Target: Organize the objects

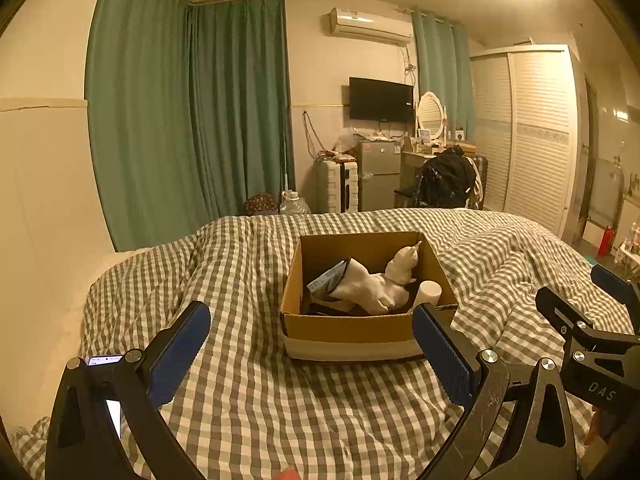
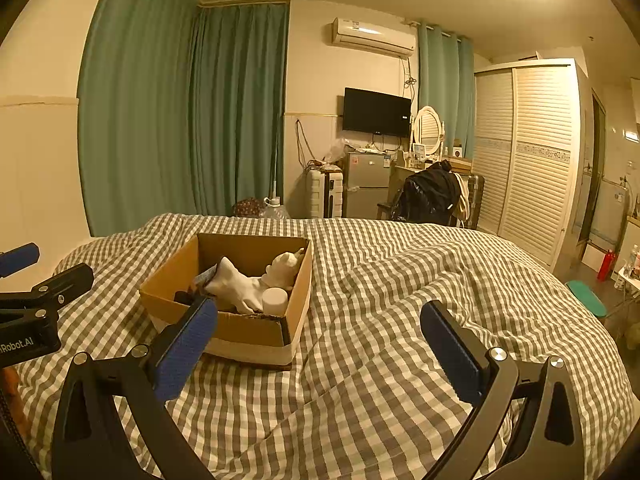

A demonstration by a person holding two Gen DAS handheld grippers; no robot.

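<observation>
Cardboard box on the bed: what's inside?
Cardboard box holds white socks, a white cylindrical container, a blue-printed packet and dark items. Whatever lies beneath them is hidden.

Left claw (image 1: 310,344), black frame with blue ribbed finger pads (image 1: 182,354), was held level and pointed forward, jaws spread wide with nothing between them. Right claw (image 2: 318,346), same black-and-blue build, sat alongside at like height, jaws equally wide apart and empty. Each claw's outer finger showed at the edge of the other's view, close but apart.
</observation>
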